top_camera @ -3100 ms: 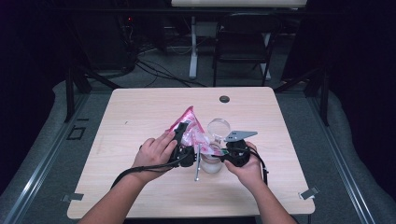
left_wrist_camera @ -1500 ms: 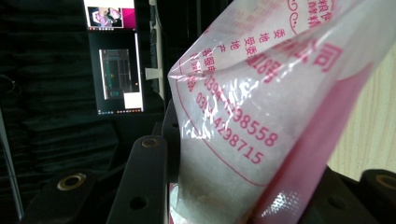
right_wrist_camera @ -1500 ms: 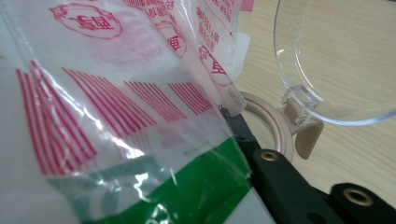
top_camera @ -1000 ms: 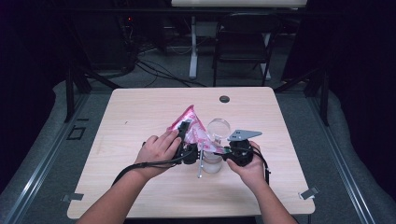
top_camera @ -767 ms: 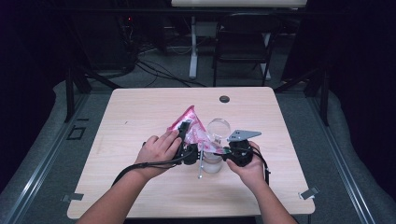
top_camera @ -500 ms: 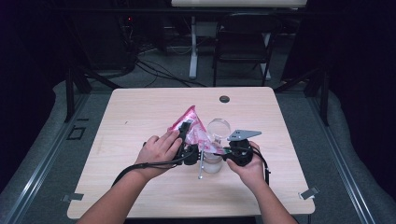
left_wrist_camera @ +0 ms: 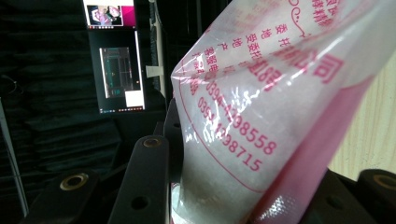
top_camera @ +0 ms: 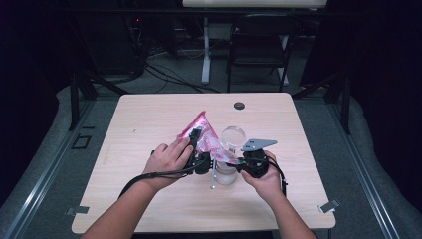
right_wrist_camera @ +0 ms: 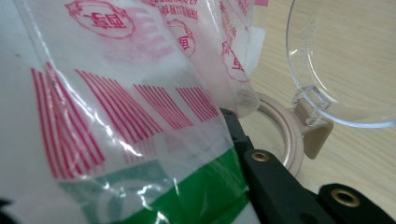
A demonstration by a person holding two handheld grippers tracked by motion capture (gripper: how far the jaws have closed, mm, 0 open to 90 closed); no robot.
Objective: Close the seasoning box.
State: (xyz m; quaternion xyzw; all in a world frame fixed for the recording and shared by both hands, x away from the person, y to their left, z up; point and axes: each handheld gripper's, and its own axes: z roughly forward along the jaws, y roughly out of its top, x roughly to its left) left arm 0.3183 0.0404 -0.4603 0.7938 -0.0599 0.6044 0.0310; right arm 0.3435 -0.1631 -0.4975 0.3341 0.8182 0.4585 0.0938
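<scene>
both grippers held the pink bag [top_camera: 205, 137] tilted over the open jar [top_camera: 226, 172] mid-table: left gripper [top_camera: 198, 149] clamped on its body, right gripper [top_camera: 238, 162] pinched on its lower corner. pouring looked barely underway.

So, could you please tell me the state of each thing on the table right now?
Pink-and-clear plastic bag: lifted, tilted, held at both ends.
Left tongs: shut on the bag.
Right tongs: shut on the bag.
Clear plastic jar: upright, its hinged lid open.
</scene>
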